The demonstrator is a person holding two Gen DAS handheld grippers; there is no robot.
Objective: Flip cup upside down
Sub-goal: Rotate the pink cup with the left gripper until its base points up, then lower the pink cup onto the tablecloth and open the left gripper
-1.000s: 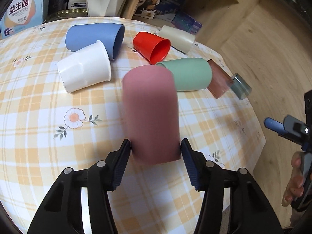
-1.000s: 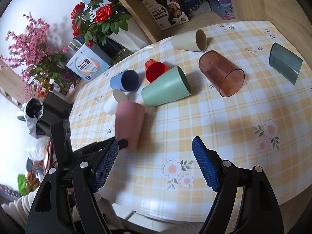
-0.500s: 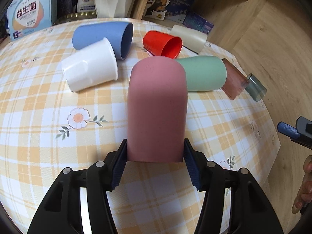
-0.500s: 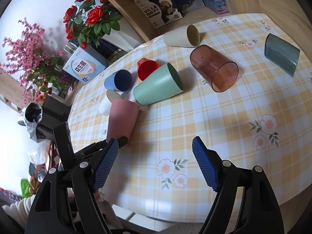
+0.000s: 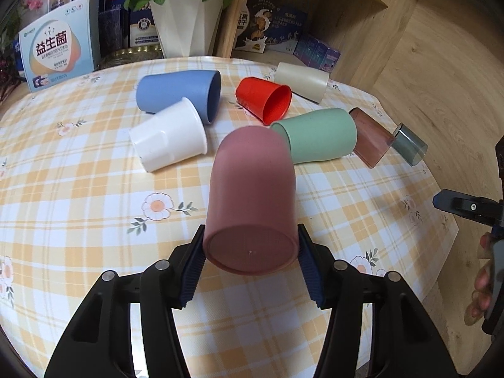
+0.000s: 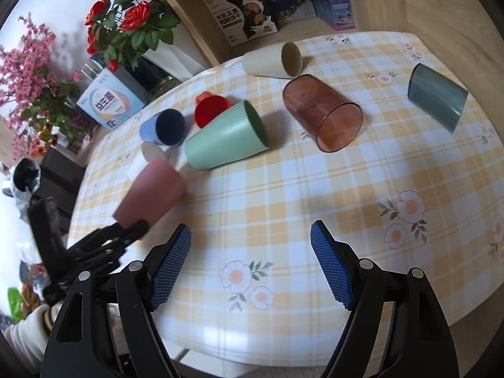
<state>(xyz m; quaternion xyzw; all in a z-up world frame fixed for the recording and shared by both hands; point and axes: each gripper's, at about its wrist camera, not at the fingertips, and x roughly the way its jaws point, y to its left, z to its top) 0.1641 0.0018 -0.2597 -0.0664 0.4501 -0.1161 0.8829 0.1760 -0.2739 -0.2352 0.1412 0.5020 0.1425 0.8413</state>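
My left gripper [image 5: 250,263] is shut on a pink cup [image 5: 252,198], gripped near its base. The cup is tilted, its flat base toward the camera and its mouth pointing away and down at the checked tablecloth [image 5: 78,220]. In the right wrist view the pink cup [image 6: 151,193] leans over the table's left side with the left gripper [image 6: 104,242] behind it. My right gripper [image 6: 250,263] is open and empty above the table's near edge.
Several cups lie on their sides: blue [image 5: 179,94], white [image 5: 168,140], red [image 5: 264,99], cream [image 5: 300,82], green [image 5: 318,135], clear brown [image 6: 323,116], smoky grey [image 6: 436,100]. A flower vase [image 5: 184,22] and boxes [image 5: 56,53] stand at the back.
The left gripper has closed on the pink cup and tipped it, so that its base now faces the camera. The right gripper has stayed open and shifted little.
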